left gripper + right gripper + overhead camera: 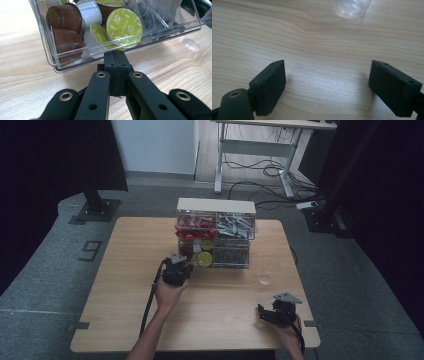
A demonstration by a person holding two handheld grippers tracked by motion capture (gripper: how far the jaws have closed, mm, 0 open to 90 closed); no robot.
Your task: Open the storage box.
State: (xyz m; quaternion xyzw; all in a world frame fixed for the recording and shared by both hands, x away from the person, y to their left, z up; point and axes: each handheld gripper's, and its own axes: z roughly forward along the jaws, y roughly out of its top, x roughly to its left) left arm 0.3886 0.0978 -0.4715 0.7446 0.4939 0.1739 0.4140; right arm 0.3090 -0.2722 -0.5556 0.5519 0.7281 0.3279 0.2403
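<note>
A clear drawer organizer (216, 232) stands at the table's far middle. Its lower left drawer (50, 50) holds coffee capsules, some with green lids (124, 24) and some brown (65, 16). My left gripper (179, 262) (116, 53) is shut, with its tips pinched at the front lip of that drawer. My right gripper (261, 312) (327, 82) rests open near the front right of the table, with bare wood between its jaws. A small clear cup (265, 279) (351, 7) (191, 44) stands on the table just beyond it.
The organizer's upper drawers hold red items (195, 223) and grey pieces (235, 225). The wooden table (125, 270) has wide bare areas left and front. A desk frame with cables (260, 165) stands on the floor behind.
</note>
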